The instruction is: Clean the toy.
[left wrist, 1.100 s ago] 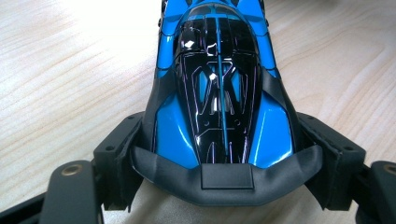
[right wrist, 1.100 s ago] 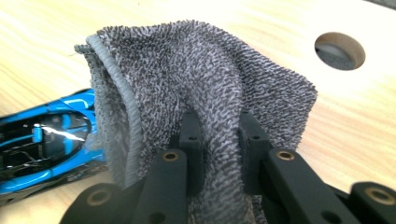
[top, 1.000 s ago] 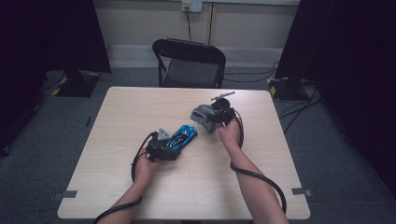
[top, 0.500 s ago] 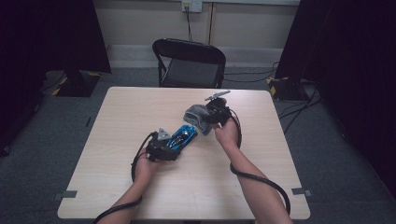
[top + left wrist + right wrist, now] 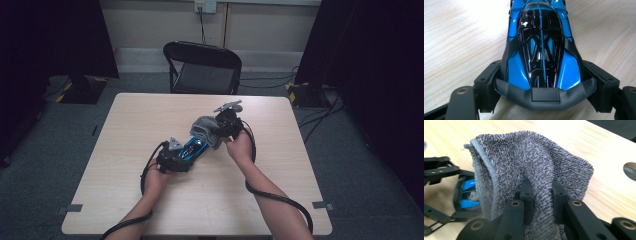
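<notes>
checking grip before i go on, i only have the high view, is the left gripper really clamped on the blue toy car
Observer: Yes. In the left gripper view its pads press on both flanks of the blue toy car, at the end with the black bumper.
Operator: and what's the right gripper holding
Observer: A grey terry cloth; the right gripper pinches a fold of it between its jaws.
Operator: is the cloth touching the car
Observer: I cannot tell. In the right gripper view the cloth's corded edge hangs in front of the car's blue end, beside the left gripper.
</notes>
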